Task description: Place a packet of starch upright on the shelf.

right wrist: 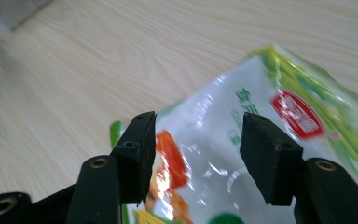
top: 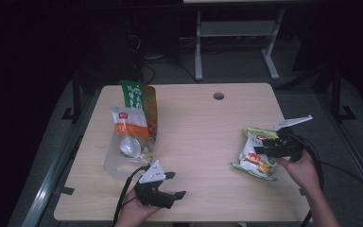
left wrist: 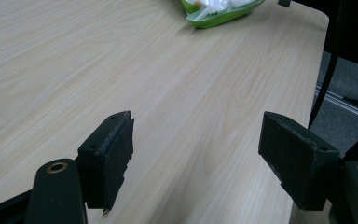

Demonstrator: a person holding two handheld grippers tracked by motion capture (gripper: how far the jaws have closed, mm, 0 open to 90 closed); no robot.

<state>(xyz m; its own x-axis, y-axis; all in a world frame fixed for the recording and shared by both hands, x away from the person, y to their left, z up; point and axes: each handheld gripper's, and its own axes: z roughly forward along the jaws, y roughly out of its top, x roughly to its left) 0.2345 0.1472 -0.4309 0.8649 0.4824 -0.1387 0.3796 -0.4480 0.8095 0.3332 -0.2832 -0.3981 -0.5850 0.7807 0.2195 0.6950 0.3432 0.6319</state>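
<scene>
Hovering over the green snack bag (top: 256, 153) at the right of the high view, the right gripper (top: 269, 147) is keeping its jaws apart, the bag lying flat on the wooden table (top: 203, 137) beneath them; whether the pads are touching the foil is hard to tell. Near the bottom edge, left of centre, the left gripper (top: 172, 184) is holding its jaws wide over bare tabletop. Two more bags, an orange-and-white one (top: 130, 124) over a green-topped one (top: 139, 97), are lying at the upper left of the table.

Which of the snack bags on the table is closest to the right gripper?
The green-and-white bag lying alone, directly under the right gripper; the other bags lie far across the table.
</scene>
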